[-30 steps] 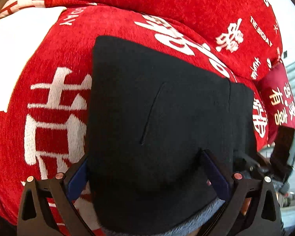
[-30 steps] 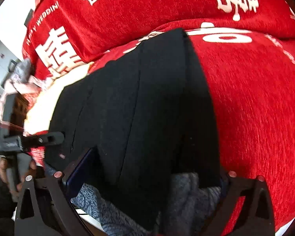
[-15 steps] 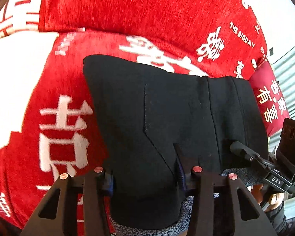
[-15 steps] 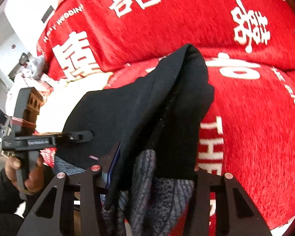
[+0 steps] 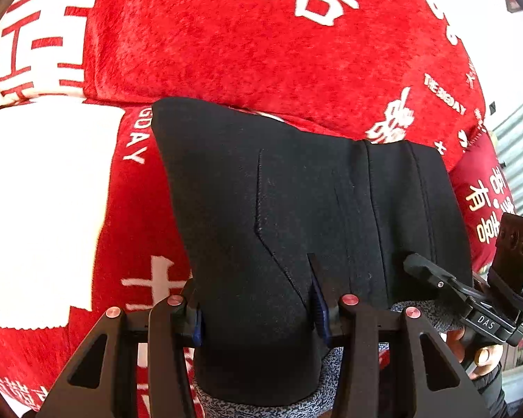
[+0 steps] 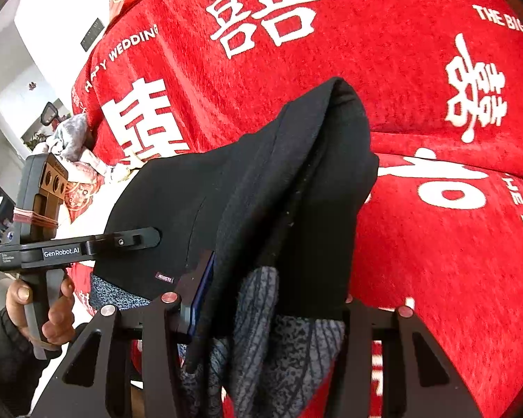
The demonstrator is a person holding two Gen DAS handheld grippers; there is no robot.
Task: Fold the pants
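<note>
The black pants (image 5: 296,216) with a grey fleece lining hang folded above a red sofa. My left gripper (image 5: 258,310) is shut on the near edge of the pants at their left side. My right gripper (image 6: 268,299) is shut on the bunched near edge of the pants (image 6: 261,191) at their right side; its right finger is hidden behind cloth. The right gripper also shows at the right of the left wrist view (image 5: 436,275), and the left gripper at the left of the right wrist view (image 6: 136,237).
A red sofa cover (image 5: 261,52) with white lettering fills the background, with seat and backrest (image 6: 366,35). A white patch of the cover (image 5: 42,209) lies left. A red cushion (image 5: 484,202) sits at the right. Room furniture (image 6: 3,174) shows far left.
Both grippers have closed from wide open onto the near edge of the pants. They have lifted it, so the pants hang bunched and raised off the sofa seat.
</note>
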